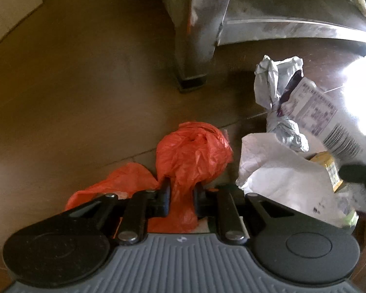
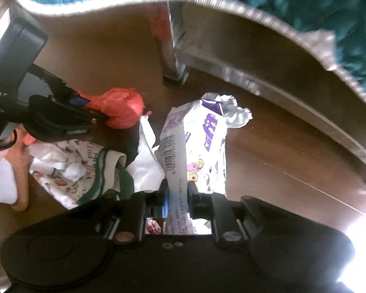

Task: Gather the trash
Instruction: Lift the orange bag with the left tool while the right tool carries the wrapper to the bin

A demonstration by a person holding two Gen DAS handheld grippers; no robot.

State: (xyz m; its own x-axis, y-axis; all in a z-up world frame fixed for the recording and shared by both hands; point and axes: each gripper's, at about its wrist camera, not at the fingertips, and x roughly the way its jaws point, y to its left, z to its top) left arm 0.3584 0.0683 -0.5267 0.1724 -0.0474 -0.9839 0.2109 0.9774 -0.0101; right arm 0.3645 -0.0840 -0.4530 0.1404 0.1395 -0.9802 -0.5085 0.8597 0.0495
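Left wrist view: the left gripper (image 1: 181, 201) points down at the brown floor (image 1: 73, 85). Its jaws are nearly closed and pinch a twisted neck of the orange plastic bag (image 1: 192, 156); the pads press on the plastic from both sides. The bag's bulk bunches just beyond the fingertips at 12 o'clock, and a flatter fold spreads toward 9 o'clock. At 2 o'clock from the grip, just beside the bag, lies a sheet of white paper (image 1: 275, 173). Above it stands the crumpled silver snack wrapper (image 1: 280, 85) with a printed barcode panel. Farther off, at 12 o'clock, a metal furniture leg (image 1: 195, 48) meets the floor, with a metal rail running toward 3 o'clock.

Right wrist view: the right gripper (image 2: 178, 195) is drawn narrow on the barcode strip of the silver snack wrapper (image 2: 202, 131), which stands up between the pads. At 9 o'clock lies a printed paper cup (image 2: 85, 171), flattened, beside the white paper (image 2: 146, 166). At 10 o'clock the left gripper (image 2: 61, 114) holds the orange plastic bag (image 2: 124, 109). Beyond, at 12 o'clock, the metal leg (image 2: 173, 56) stands under a teal blanket (image 2: 305, 7) with a pale ribbed edge.
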